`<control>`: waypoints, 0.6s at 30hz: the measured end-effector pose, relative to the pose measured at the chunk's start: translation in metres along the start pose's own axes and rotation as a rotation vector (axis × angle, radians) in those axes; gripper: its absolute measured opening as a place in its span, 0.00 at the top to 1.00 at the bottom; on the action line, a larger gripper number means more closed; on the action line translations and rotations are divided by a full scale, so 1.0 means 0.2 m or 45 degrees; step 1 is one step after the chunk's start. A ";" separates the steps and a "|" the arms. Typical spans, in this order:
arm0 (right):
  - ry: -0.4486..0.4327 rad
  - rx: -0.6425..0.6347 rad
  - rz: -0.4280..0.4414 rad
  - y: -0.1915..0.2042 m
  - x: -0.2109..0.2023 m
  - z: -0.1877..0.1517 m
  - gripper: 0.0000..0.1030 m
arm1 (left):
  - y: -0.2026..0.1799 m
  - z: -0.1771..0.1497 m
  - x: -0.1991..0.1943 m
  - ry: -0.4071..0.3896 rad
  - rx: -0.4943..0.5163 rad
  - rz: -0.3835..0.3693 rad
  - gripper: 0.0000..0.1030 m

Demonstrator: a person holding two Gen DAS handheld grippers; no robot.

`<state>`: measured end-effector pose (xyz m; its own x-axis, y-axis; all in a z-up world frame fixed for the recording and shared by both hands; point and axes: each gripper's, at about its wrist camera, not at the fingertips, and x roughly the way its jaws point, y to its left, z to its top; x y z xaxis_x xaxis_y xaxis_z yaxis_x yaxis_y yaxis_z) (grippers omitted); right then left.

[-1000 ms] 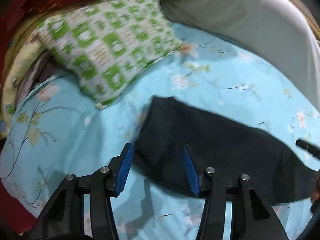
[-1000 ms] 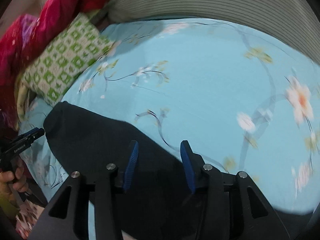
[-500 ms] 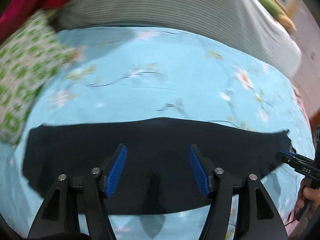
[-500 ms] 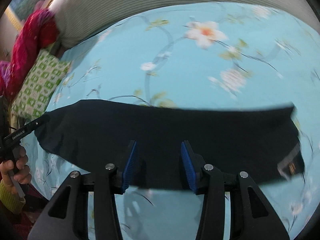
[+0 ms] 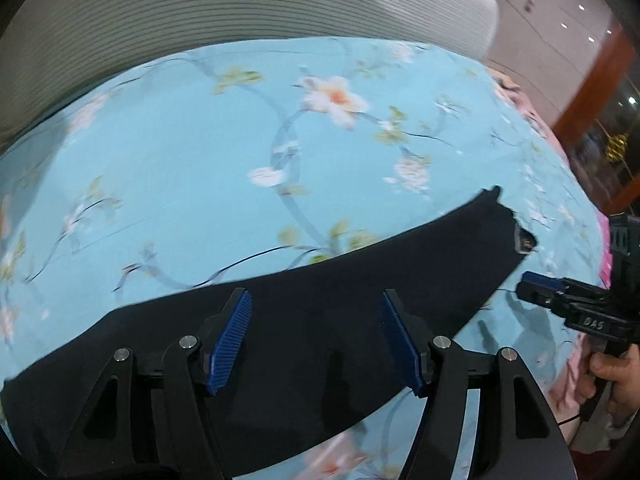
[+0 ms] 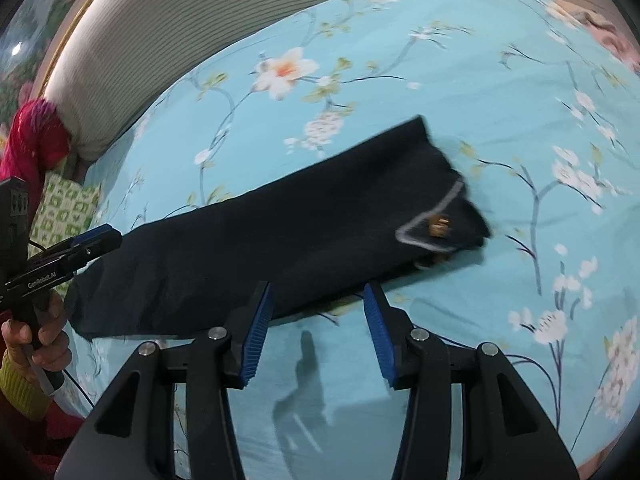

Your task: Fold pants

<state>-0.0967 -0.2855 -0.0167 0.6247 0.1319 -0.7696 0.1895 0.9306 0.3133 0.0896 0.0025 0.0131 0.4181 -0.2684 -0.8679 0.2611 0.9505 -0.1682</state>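
Dark navy pants (image 5: 304, 320) lie folded lengthwise as a long strip on the light blue floral bed sheet (image 5: 240, 160). In the right wrist view the pants (image 6: 280, 232) run from lower left to upper right, waistband and button at the right end. My left gripper (image 5: 316, 340) is open and empty, hovering over the middle of the strip. My right gripper (image 6: 318, 328) is open and empty, just in front of the pants' near edge. Each gripper shows at the edge of the other's view, the right one (image 5: 536, 288) near the waistband end and the left one (image 6: 100, 238) near the leg end.
A grey ribbed headboard cushion (image 5: 240, 8) runs along the far side of the bed. A green checked pillow (image 6: 68, 208) and red fabric (image 6: 28, 140) lie at the left. Pink bedding (image 5: 568, 380) hangs at the right bed edge.
Both wrist views have swung right along the pants, from the leg end and pillow towards the waistband. Both grippers stayed open and empty.
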 end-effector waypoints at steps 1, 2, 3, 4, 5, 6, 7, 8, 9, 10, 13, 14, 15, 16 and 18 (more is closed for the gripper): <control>-0.004 0.014 0.001 -0.02 -0.01 0.00 0.53 | -0.04 0.03 0.03 0.015 0.020 -0.024 0.34; -0.011 0.029 -0.001 -0.04 -0.01 0.01 0.53 | -0.07 0.05 0.05 0.027 0.038 -0.036 0.34; -0.014 0.041 -0.004 -0.06 -0.02 0.01 0.53 | -0.09 0.07 0.07 0.037 0.054 -0.046 0.34; -0.016 0.063 -0.004 -0.10 -0.02 0.01 0.53 | -0.13 0.09 0.10 0.051 0.076 -0.061 0.34; -0.018 0.077 -0.003 -0.11 -0.02 0.01 0.53 | -0.16 0.10 0.13 0.065 0.096 -0.071 0.34; -0.020 0.093 -0.005 -0.14 -0.02 0.01 0.53 | -0.18 0.12 0.16 0.077 0.111 -0.071 0.34; -0.022 0.111 -0.005 -0.16 -0.02 0.01 0.53 | -0.22 0.14 0.19 0.095 0.130 -0.075 0.34; -0.022 0.129 -0.001 -0.19 -0.01 0.01 0.53 | -0.24 0.15 0.22 0.106 0.140 -0.081 0.34; -0.020 0.150 0.007 -0.21 -0.01 0.02 0.53 | -0.28 0.17 0.25 0.121 0.155 -0.092 0.34; -0.016 0.174 0.017 -0.24 0.00 0.02 0.53 | -0.31 0.18 0.28 0.134 0.168 -0.101 0.34; -0.022 0.235 0.051 -0.31 0.01 0.04 0.53 | -0.40 0.24 0.36 0.179 0.216 -0.136 0.34; -0.016 0.254 0.073 -0.33 0.01 0.05 0.53 | -0.43 0.27 0.40 0.197 0.233 -0.155 0.33; -0.014 0.276 0.094 -0.35 0.02 0.05 0.53 | -0.46 0.29 0.43 0.212 0.238 -0.176 0.32; -0.012 0.297 0.118 -0.37 0.03 0.06 0.53 | -0.48 0.31 0.46 0.231 0.242 -0.201 0.32; -0.021 0.334 0.159 -0.40 0.05 0.07 0.53 | -0.53 0.36 0.53 0.275 0.252 -0.236 0.32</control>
<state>-0.0950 -0.3638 -0.0416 0.6671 0.2323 -0.7078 0.2988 0.7869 0.5399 0.1697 -0.1374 -0.0277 0.1593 -0.3740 -0.9137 0.4882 0.8342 -0.2564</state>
